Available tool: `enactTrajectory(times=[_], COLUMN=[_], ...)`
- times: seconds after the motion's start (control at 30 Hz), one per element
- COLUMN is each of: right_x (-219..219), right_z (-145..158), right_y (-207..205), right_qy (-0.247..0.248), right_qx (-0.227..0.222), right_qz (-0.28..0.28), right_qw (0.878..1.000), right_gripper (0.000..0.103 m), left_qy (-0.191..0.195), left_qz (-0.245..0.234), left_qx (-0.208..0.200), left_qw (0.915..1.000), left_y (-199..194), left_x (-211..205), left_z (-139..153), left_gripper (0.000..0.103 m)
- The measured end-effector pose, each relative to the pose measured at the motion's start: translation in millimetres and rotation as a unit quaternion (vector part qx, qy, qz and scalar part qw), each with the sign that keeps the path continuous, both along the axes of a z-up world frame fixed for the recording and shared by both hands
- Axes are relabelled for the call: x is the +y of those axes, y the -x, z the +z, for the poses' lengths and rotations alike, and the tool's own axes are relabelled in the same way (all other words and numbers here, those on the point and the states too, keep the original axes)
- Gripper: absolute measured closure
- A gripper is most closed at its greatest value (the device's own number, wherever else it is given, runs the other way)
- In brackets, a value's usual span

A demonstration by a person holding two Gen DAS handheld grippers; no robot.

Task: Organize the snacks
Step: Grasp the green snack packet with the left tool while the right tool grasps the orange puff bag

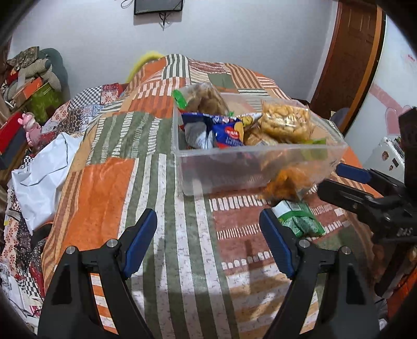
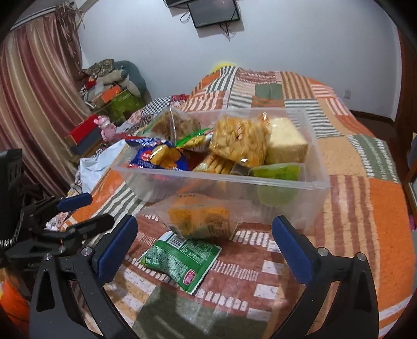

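1. Left wrist view: the left gripper [image 1: 208, 234] is nearest, with its two blue fingers spread wide apart and nothing between them but the bed cover [image 1: 104, 187].
2. Right wrist view: the right gripper [image 2: 204, 247] is wide open too and holds nothing.
3. Just past its fingers, a green snack packet [image 2: 179, 260] lies flat on the striped cover.
4. A clear bag of orange snacks [image 2: 200, 217] sits on the green packet's far end and leans on the front wall of the clear plastic box [image 2: 299, 183].
5. Inside the box are more snacks: a blue packet [image 2: 153, 155] on the left, a clear bag of yellow crackers [image 2: 239, 140] in the middle, a pale yellow block [image 2: 285, 142] on the right, and a lime green pack [image 2: 276, 170] at the front right corner.
6. At the back left of the box sits a bag of brown snacks [image 2: 177, 123].
7. Far off, a dark screen [image 2: 213, 11] hangs on the white wall, and a striped curtain [image 2: 34, 99] hangs on the left.
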State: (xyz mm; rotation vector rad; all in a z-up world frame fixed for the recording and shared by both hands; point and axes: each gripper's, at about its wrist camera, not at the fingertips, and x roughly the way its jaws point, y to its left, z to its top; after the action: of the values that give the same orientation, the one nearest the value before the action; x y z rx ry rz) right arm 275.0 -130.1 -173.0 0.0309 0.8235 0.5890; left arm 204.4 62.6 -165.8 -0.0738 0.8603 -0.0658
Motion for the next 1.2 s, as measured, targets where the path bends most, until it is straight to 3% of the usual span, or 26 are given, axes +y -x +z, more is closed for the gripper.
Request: enactTrajectory(times=[0.17,0.27,0.43,0.6,0.9,1.2], right_x=[8.2,14.9,21.7,9.6,-36.9,-65.9], right_z=[-7.5,-10.5,-18.4,-10.5,13.0,17.5], right_y=[-6.0,-9.6,-13.0,-5.6,13.6,25.9], right_qy=[0.014,0.018,0.027,0.023,0.006,0.008], right_qx=[0.007,0.018,0.035,0.014,-0.032,-0.044], right_qz=[0.004,0.014,0.027,0.017,-0.026,-0.039], right_qw=[1.0,1.0,0.999,0.999,0.999,0.998], right_gripper=[0.002,0.009,0.037,0.051,0.054,0.054], left_qy=[0.013,0.013,0.019,0.023,0.043,0.052], left_qz=[-0.002,-0.004,-0.007,-0.007,-0.034,-0.052], left_qx=[0.006,0.011,0.018,0.025,0.022,0.049], left_qw=[0.9999,0.9998,0.9996,0.9994,0.9983,0.9961], left_y=[-1.7,-3.1,-4.0,-5.6,-4.1,-17.8], left_x=[0.7,0.1,-3.9,-10.3,-38.4,-71.2], left_z=[-8.4,-14.0,-21.7,-21.8,-11.9,-21.8], left_gripper=[0.022,0.022,0.022,0.022,0.013,0.012])
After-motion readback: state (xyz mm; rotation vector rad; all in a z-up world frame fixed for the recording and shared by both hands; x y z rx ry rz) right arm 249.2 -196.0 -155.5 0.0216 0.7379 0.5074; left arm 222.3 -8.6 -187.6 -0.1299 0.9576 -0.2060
